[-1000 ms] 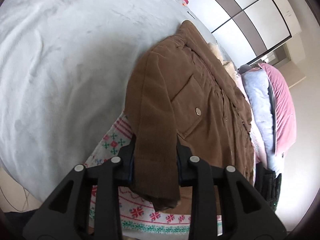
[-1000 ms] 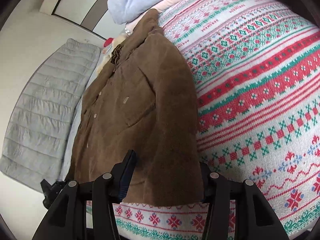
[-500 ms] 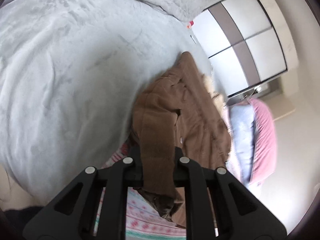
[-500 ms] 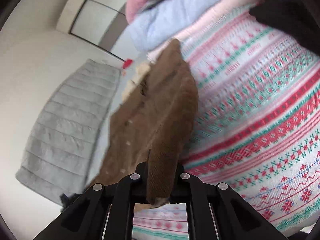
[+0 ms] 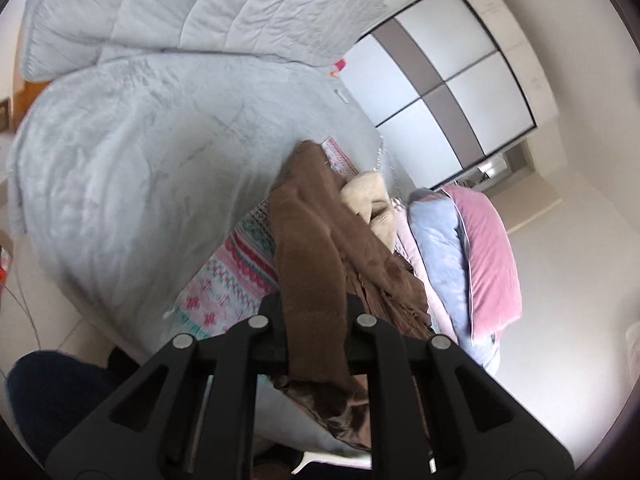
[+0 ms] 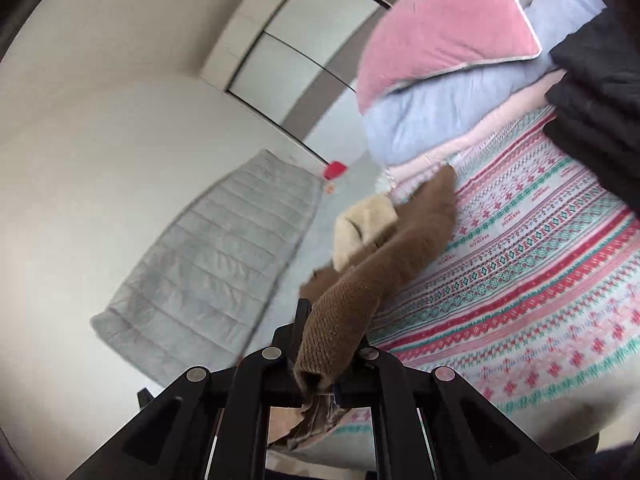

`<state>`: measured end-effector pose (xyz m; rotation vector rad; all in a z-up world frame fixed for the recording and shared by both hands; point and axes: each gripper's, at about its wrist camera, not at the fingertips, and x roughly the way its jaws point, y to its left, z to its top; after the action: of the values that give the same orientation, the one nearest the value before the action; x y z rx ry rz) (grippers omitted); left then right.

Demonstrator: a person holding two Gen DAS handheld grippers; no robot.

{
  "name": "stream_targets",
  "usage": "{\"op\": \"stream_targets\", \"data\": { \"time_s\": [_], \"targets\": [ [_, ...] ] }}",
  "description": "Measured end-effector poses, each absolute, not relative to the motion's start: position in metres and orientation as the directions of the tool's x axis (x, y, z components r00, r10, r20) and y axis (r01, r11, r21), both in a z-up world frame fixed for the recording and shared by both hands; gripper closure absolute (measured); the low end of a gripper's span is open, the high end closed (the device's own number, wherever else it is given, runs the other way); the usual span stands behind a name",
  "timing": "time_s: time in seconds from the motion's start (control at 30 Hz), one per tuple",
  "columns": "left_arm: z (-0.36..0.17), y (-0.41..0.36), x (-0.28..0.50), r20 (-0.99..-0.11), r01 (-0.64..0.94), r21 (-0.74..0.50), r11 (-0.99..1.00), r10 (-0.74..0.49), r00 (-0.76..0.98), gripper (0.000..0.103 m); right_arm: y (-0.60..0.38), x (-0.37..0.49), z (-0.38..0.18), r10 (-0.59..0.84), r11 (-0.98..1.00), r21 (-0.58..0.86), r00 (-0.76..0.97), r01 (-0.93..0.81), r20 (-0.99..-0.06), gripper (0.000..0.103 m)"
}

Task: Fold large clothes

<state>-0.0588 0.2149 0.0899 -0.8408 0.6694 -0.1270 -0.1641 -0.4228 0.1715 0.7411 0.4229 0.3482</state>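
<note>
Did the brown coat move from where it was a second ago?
Yes. The brown coat lay flat over the patterned blanket before; now both tongs have lifted its near end, bunching it up and uncovering more blanket.

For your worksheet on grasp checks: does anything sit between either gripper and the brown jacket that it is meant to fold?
Nothing visible does. The left gripper and the right gripper are each already shut on the brown jacket, with the cloth pinched directly between the fingers.
</note>
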Motion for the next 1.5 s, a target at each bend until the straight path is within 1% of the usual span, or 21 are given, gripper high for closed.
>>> {"op": "stream_targets", "data": {
  "time_s": [0.07, 0.17, 0.23, 0.3, 0.57, 0.8, 1.0, 1.17, 1.23, 1.27, 1.37, 1.43, 1.5],
  "targets": [
    [0.086, 0.213, -0.070, -0.514, -0.167, -0.709, 0.685, -0.340, 0.788, 0.089, -0.423, -0.180, 0.167, 0.437, 0.684, 0.715, 0.867, -0.146, -0.240, 0.095],
    [0.065, 0.211, -0.059, -0.562, -0.226, -0.698, 0.680, -0.324, 0.761, 0.089, -0.426, -0.168, 0.133, 0.437, 0.666, 0.743, 0.840, -0.061, -0.322, 0.095],
    [0.049, 0.209, -0.040, -0.594, -0.256, -0.702, 0.664, -0.349, 0.724, 0.089, -0.430, -0.151, 0.115, 0.441, 0.644, 0.765, 0.816, 0.003, -0.374, 0.095],
    [0.046, 0.206, -0.032, -0.594, -0.253, -0.714, 0.653, -0.374, 0.712, 0.088, -0.430, -0.141, 0.107, 0.462, 0.621, 0.784, 0.808, 0.000, -0.366, 0.095],
    [0.077, 0.212, -0.008, -0.571, -0.246, -0.706, 0.664, -0.328, 0.753, 0.088, -0.444, -0.111, 0.132, 0.447, 0.593, 0.804, 0.845, -0.034, -0.295, 0.095],
    [0.074, 0.214, 0.040, -0.594, -0.290, -0.714, 0.637, -0.333, 0.732, 0.088, -0.458, -0.050, 0.117, 0.465, 0.499, 0.866, 0.841, 0.008, -0.276, 0.095],
    [0.096, 0.201, 0.128, -0.636, -0.307, -0.670, 0.676, -0.311, 0.706, 0.088, -0.466, 0.045, 0.130, 0.452, 0.474, 0.878, 0.840, 0.059, -0.301, 0.095],
    [0.124, 0.179, 0.241, -0.679, -0.306, -0.613, 0.728, -0.288, 0.676, 0.087, -0.478, 0.164, 0.153, 0.413, 0.504, 0.855, 0.835, 0.122, -0.363, 0.094],
    [0.132, 0.165, 0.305, -0.703, -0.301, -0.566, 0.768, -0.259, 0.662, 0.087, -0.482, 0.210, 0.160, 0.383, 0.529, 0.836, 0.838, 0.147, -0.389, 0.094],
    [0.132, 0.162, 0.322, -0.711, -0.306, -0.553, 0.775, -0.247, 0.658, 0.087, -0.484, 0.238, 0.162, 0.369, 0.538, 0.828, 0.838, 0.160, -0.402, 0.094],
    [0.110, 0.148, 0.405, -0.775, -0.354, -0.458, 0.816, -0.172, 0.608, 0.086, -0.485, 0.305, 0.156, 0.319, 0.572, 0.790, 0.827, 0.222, -0.463, 0.094],
    [0.076, 0.144, 0.456, -0.823, -0.401, -0.435, 0.807, -0.175, 0.541, 0.086, -0.487, 0.350, 0.141, 0.291, 0.577, 0.769, 0.811, 0.274, -0.507, 0.094],
    [0.050, 0.137, 0.485, -0.856, -0.420, -0.391, 0.819, -0.155, 0.494, 0.084, -0.487, 0.389, 0.115, 0.274, 0.592, 0.736, 0.778, 0.327, -0.566, 0.094]
  ]
}}
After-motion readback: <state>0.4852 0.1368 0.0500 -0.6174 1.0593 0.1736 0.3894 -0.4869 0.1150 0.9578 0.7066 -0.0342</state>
